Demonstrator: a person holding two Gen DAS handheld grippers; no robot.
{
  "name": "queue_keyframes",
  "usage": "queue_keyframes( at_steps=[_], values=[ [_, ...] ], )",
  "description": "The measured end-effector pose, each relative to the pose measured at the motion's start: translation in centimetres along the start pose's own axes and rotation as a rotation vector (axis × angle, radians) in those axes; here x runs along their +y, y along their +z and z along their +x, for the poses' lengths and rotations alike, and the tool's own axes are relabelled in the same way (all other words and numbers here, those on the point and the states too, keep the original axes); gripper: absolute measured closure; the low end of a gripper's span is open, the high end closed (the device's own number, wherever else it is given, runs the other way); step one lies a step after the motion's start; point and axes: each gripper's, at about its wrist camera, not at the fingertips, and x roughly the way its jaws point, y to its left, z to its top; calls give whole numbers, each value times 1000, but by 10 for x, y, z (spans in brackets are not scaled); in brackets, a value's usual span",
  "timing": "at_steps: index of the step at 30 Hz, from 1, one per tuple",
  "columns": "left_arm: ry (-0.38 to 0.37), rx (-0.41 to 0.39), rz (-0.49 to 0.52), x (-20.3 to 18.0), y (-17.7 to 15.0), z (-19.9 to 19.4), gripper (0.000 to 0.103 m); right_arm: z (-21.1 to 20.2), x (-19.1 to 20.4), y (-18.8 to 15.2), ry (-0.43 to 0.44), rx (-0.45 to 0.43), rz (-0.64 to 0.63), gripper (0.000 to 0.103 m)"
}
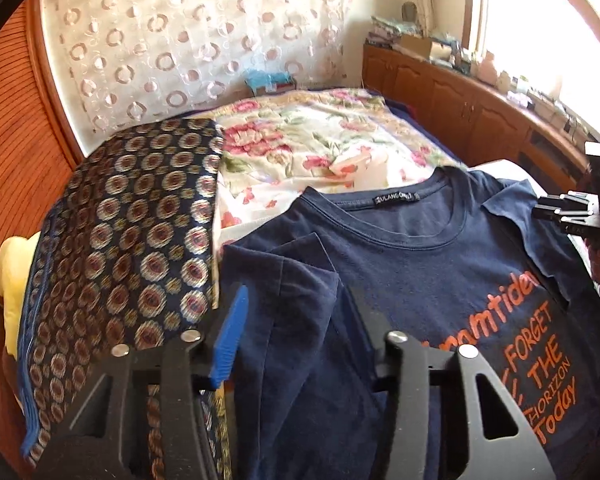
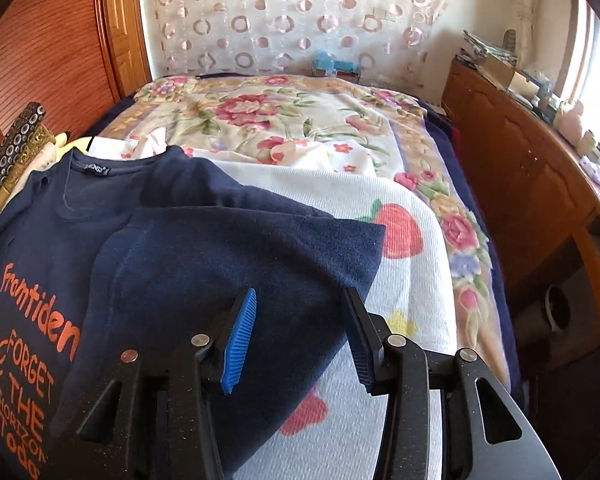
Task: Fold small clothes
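Observation:
A navy T-shirt (image 1: 432,276) with orange print lies face up on the bed, collar away from me; it also shows in the right wrist view (image 2: 80,216). Its left sleeve (image 1: 300,300) is folded in over the body, and its right sleeve (image 2: 240,256) is folded in too. My left gripper (image 1: 300,320) is open over the left sleeve, fabric between its blue pads. My right gripper (image 2: 300,328) is open over the edge of the right sleeve. The right gripper also shows at the right edge of the left wrist view (image 1: 580,208).
A white towel with red fruit print (image 2: 400,232) lies under the shirt on a floral bedspread (image 2: 300,120). A dark patterned cloth (image 1: 132,232) and something yellow (image 1: 16,280) lie to the left. A wooden cabinet (image 2: 520,184) with clutter runs along the right.

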Motion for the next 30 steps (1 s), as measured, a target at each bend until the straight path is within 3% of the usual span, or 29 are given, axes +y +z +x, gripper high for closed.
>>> queue_keyframes(
  at_steps=[8,17,19,21,24,30],
  values=[
    [81,155,67,-12,18,49,55,-3,-8,-15,25,-30,9,54],
    [105,208,52,-9,23,73,70,-4,-14,-16,27,-30,6,53],
    [101,207,53,-8,23,75,75,-4,-14,-16,29,-30,7,53],
    [92,208,57,-9,23,75,95,-4,-14,-16,29,-30,7,53],
    [97,169,61,-9,25,63,100,-4,-14,-16,28,-31,6,53],
    [152,-31,-34,22,36,-1,100,-4,-14,-16,26,-30,3,53]
  ],
)
